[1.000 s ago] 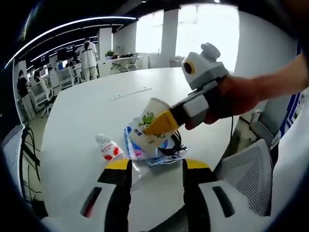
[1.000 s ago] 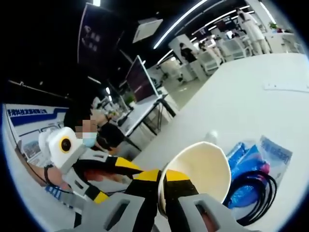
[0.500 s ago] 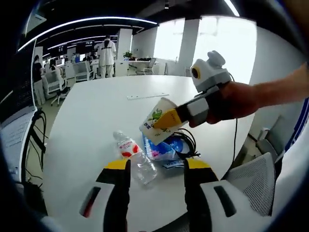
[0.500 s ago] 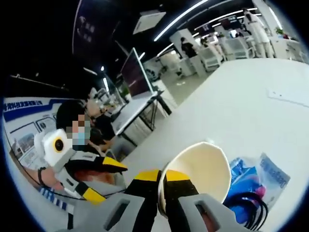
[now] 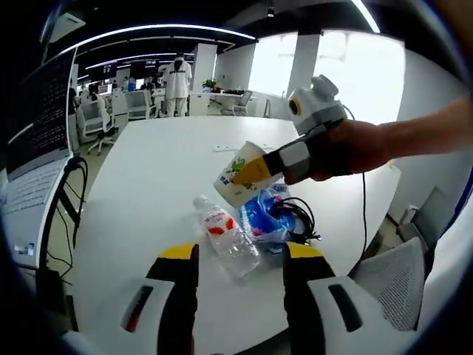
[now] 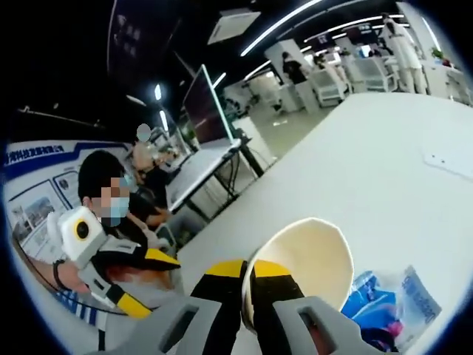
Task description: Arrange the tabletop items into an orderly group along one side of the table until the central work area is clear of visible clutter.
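Right gripper (image 6: 247,285): jaws nearly together, pinching rim of paper cup (image 6: 304,259). Cup tilted, open mouth facing the right gripper view's camera, interior bare. In left gripper view the same gripper (image 5: 260,168) enters from the right, held by a person's hand (image 5: 347,148), w/ cup (image 5: 235,174) carried above the table (image 5: 140,185), clear of surface; green cartoon print on cup's side.

Left gripper (image 5: 240,255): jaws spread wide apart, nothing between them, yellow tips low in frame over near table edge. Seen from right gripper view at lower left (image 6: 159,259), jaw gap there too small to judge.

Plastic water bottle (image 5: 225,235): lying on its side just ahead of left gripper, between its jaw lines; red-and-white label, white cap pointing away.

Blue packet (image 5: 264,214): flat on table, just beside bottle, under the raised cup. Also below-right of cup in right gripper view (image 6: 395,299).

Black cable (image 5: 295,218): loose coil lying partly on blue packet, far side from bottle.

White strip (image 5: 224,147): flat, well beyond cup, mid-table.

Mesh chair (image 5: 395,285): right of left gripper, beside table edge.
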